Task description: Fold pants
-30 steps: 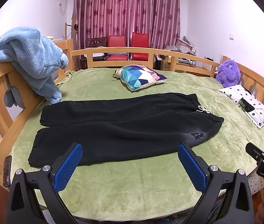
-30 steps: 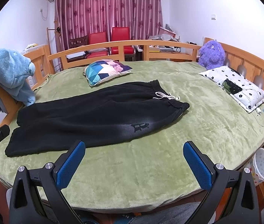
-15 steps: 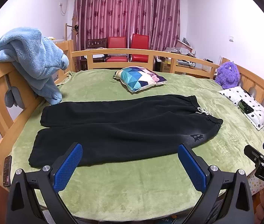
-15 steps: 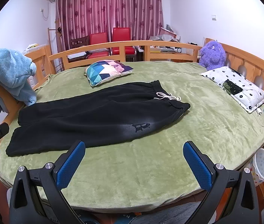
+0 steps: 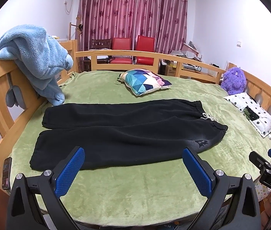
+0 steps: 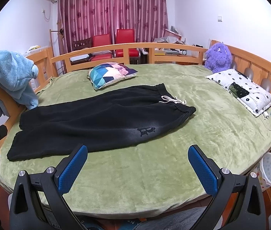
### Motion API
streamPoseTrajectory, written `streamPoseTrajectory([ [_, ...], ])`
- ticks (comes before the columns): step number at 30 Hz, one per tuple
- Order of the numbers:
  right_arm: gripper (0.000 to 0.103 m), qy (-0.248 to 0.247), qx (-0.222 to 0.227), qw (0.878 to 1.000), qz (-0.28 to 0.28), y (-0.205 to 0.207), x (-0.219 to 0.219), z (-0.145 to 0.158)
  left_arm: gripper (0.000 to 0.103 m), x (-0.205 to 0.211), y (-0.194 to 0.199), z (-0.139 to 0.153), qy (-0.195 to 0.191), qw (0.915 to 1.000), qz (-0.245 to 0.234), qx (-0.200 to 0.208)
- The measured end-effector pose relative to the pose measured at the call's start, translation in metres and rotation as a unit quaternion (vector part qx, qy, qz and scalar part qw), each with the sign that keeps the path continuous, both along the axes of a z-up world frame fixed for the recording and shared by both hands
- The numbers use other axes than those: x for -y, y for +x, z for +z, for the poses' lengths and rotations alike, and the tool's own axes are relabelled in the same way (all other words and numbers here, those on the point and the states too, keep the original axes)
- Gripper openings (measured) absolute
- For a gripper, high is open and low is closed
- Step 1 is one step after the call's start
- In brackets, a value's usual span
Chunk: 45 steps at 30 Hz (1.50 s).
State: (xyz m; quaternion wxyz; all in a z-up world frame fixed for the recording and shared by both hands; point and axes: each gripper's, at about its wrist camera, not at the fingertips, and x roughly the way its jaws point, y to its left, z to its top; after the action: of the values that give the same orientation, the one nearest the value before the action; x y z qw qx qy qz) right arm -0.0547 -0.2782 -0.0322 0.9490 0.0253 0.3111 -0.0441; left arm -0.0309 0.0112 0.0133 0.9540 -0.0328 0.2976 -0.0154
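1. The left gripper (image 5: 133, 164) hangs over the near edge of the bed (image 5: 135, 197), fingers wide apart and empty.
2. The right gripper (image 6: 137, 163) does the same, jaws spread and gripping nothing.
3. The pants (image 5: 127, 132) lie flat just beyond, toward 12 o'clock; legs run to 9 o'clock, waistband (image 6: 175, 103) to 3 o'clock.
4. No fold looks begun, so this seems the approach; next, each gripper likely needs to reach and pinch an edge.
5. Farther off at 12 o'clock sits a pillow (image 5: 145, 81).
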Motion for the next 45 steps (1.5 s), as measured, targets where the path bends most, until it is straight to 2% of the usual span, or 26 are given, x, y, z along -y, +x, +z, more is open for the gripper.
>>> streamPoseTrajectory([
  [13, 0.103, -0.025, -0.012, 1.000, -0.007, 0.006, -0.013, -0.007, 0.103, -0.003, 0.001, -0.003, -0.002, 1.0000, -0.001, -0.003],
  [22, 0.103, -0.052, -0.015, 0.998, -0.021, 0.025, -0.026, -0.012, 0.103, -0.011, 0.027, -0.013, 0.002, 0.9998, 0.008, -0.016],
  [26, 0.103, -0.039, -0.005, 0.999, -0.007, 0.040, -0.027, -0.026, 0.103, -0.024, 0.047, -0.030, 0.009, 0.9993, 0.021, -0.028],
  [29, 0.103, -0.014, -0.024, 1.000, 0.008, 0.060, -0.022, -0.043, 0.103, -0.036, 0.062, -0.052, 0.011, 0.9986, 0.026, -0.046],
  [33, 0.103, -0.014, -0.042, 0.999, -0.020, 0.088, -0.014, -0.070, 0.102, -0.056, 0.080, -0.085, 0.018, 0.9957, 0.037, -0.083],
  [35, 0.099, -0.024, -0.045, 0.998, -0.024, 0.102, -0.012, -0.084, 0.096, -0.074, 0.087, -0.100, -0.003, 0.9947, 0.048, -0.091],
  [38, 0.094, -0.033, -0.055, 0.997, -0.033, 0.120, -0.007, -0.101, 0.092, -0.100, 0.095, -0.121, -0.044, 0.9907, 0.065, -0.110],
  [40, 0.091, -0.032, -0.059, 0.997, -0.032, 0.132, -0.003, -0.113, 0.077, -0.113, 0.097, -0.135, -0.062, 0.9880, 0.077, -0.119],
  [41, 0.089, -0.040, -0.058, 0.997, -0.037, 0.138, -0.001, -0.117, 0.072, -0.119, 0.099, -0.143, -0.069, 0.9862, 0.084, -0.125],
  [43, 0.082, -0.037, -0.064, 0.996, -0.040, 0.148, 0.004, -0.125, 0.070, -0.134, 0.102, -0.160, -0.086, 0.9816, 0.099, -0.139],
  [45, 0.075, -0.014, -0.084, 0.996, -0.035, 0.160, 0.012, -0.135, 0.070, -0.146, 0.105, -0.174, -0.103, 0.9776, 0.103, -0.152],
])
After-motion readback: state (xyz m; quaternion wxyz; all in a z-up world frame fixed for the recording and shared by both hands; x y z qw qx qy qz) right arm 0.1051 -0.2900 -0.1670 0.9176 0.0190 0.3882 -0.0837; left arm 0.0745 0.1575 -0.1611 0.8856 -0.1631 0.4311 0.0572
